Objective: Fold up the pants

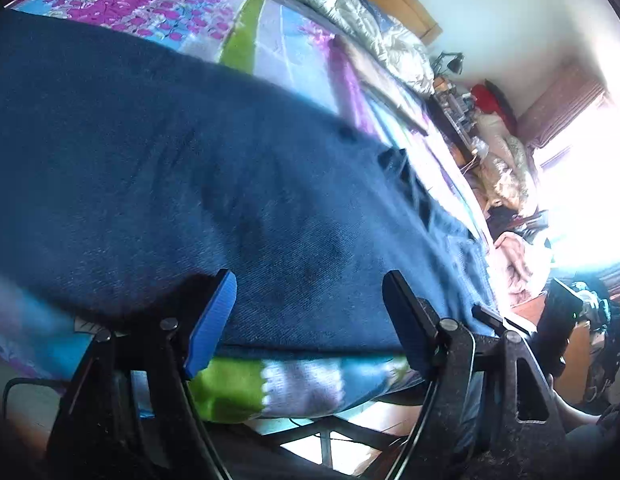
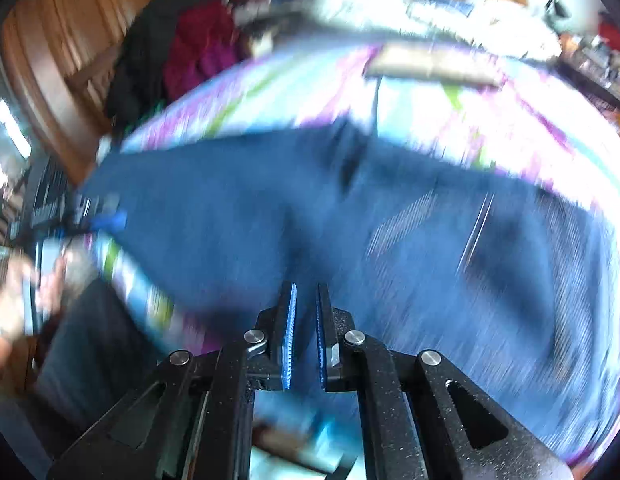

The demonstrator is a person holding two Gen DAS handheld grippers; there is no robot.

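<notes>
Floral purple-and-blue bedspread (image 1: 270, 40), spread beyond both jaws. Blue denim pants (image 1: 170, 184) are laid flat ahead of them. Left gripper (image 1: 310, 308) is held wide open, empty. Right gripper (image 2: 306, 312) is narrowed to a slit, nothing gripped.

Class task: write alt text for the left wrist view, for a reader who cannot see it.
Dark blue pants lie spread across a bright floral bedspread, filling most of the view. The left gripper hangs open at the near edge of the pants, holding nothing. A cluttered, sunlit room lies beyond, to the right.
</notes>
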